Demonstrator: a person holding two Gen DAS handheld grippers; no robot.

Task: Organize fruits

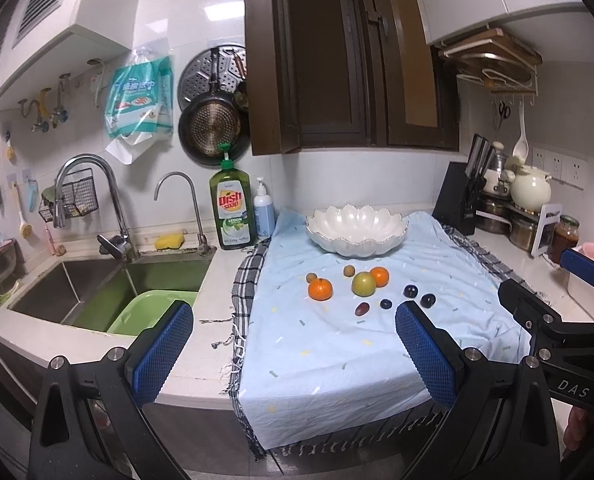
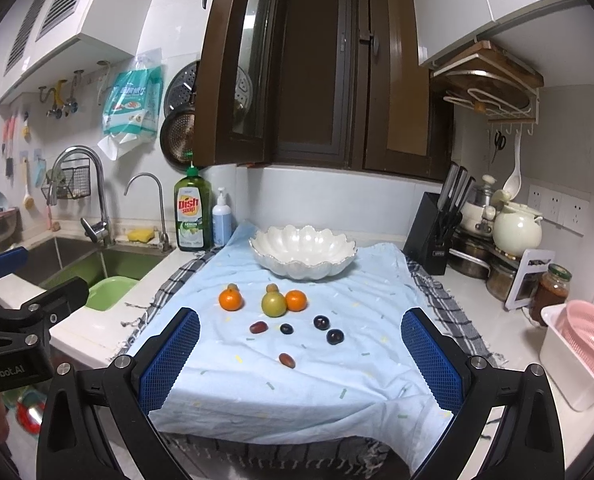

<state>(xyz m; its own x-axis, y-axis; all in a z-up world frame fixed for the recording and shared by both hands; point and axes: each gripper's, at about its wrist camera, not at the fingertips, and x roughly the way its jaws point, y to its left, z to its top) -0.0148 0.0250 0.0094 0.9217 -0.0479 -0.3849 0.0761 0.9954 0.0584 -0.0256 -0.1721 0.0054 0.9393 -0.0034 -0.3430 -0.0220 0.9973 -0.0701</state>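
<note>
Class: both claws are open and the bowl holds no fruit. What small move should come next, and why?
Probably lower the open right claw onto the small reddish-brown fruit lying nearest it on the light blue cloth; the white scalloped bowl is empty.

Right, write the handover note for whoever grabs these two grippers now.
Left gripper: open, empty, held back from the fruit at the cloth's near edge.
Right gripper: open, empty, also short of the fruit.
White scalloped bowl: at the back of the blue cloth, nothing visible in it.
On the cloth in front of the bowl: two oranges, a green apple between them, two small tan fruits behind, several dark and reddish grape-like fruits nearer the grippers.
Done: nothing moved yet, by the look of it.
Left: all the fruit, presumably into the bowl.
</note>
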